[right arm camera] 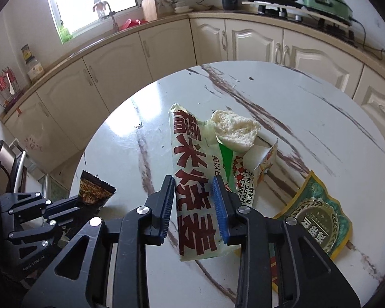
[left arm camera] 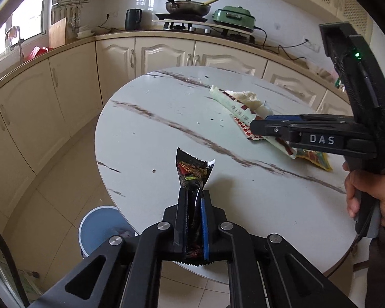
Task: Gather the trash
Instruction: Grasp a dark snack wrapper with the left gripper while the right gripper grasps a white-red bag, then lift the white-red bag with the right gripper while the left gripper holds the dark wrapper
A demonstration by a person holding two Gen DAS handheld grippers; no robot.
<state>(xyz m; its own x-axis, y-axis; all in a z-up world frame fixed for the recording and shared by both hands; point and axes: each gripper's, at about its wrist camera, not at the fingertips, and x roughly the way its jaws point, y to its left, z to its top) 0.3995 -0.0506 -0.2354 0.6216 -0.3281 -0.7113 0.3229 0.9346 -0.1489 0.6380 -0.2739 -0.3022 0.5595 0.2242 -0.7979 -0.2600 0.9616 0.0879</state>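
My left gripper [left arm camera: 193,197] is shut on a black snack wrapper [left arm camera: 192,172], whose torn end sticks out past the fingertips over the table's near edge. From the right wrist that wrapper [right arm camera: 95,190] shows at the lower left. My right gripper [right arm camera: 193,192], which the left wrist view also shows [left arm camera: 259,125], straddles a white and green wrapper with red characters [right arm camera: 192,169]. Its pads sit against both long edges of that wrapper. Beside it lie a bitten bun [right arm camera: 234,131], a checkered paper wrapper [right arm camera: 243,177] and a green and gold pouch [right arm camera: 318,218].
The round marble table [left arm camera: 146,128] stands in a kitchen with cream cabinets [left arm camera: 164,54] behind it. A blue bin [left arm camera: 102,225] sits on the floor under the table's left edge. A hand [left arm camera: 367,192] holds the right gripper's handle.
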